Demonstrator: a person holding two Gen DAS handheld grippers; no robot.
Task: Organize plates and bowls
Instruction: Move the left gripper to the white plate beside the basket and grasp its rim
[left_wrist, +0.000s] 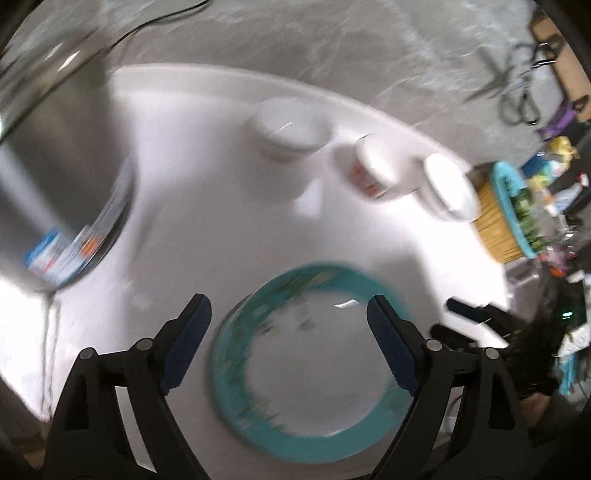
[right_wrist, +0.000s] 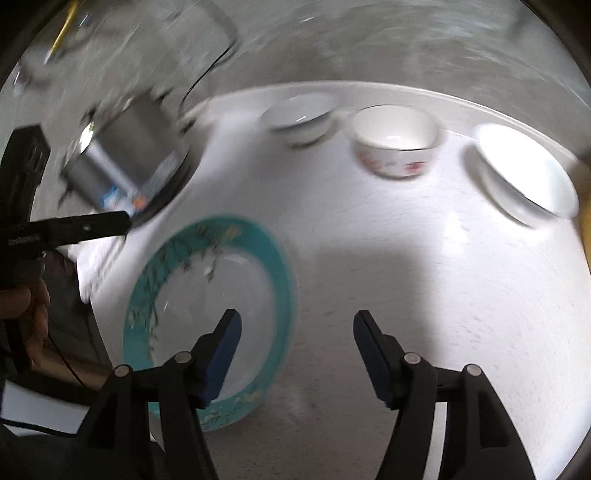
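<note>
A teal-rimmed plate with a white centre lies on the round white table; it also shows in the right wrist view. My left gripper is open above the plate, holding nothing. My right gripper is open over the plate's right edge and bare table. Three white bowls stand in a row at the far side: a plain one, one with red flowers, a wide one. The same bowls appear blurred in the left view.
A steel pot with a blue label stands at the table's left; it also shows in the right wrist view. A straw-coloured basket with a teal rim sits at the right edge. Scissors lie on the grey floor beyond.
</note>
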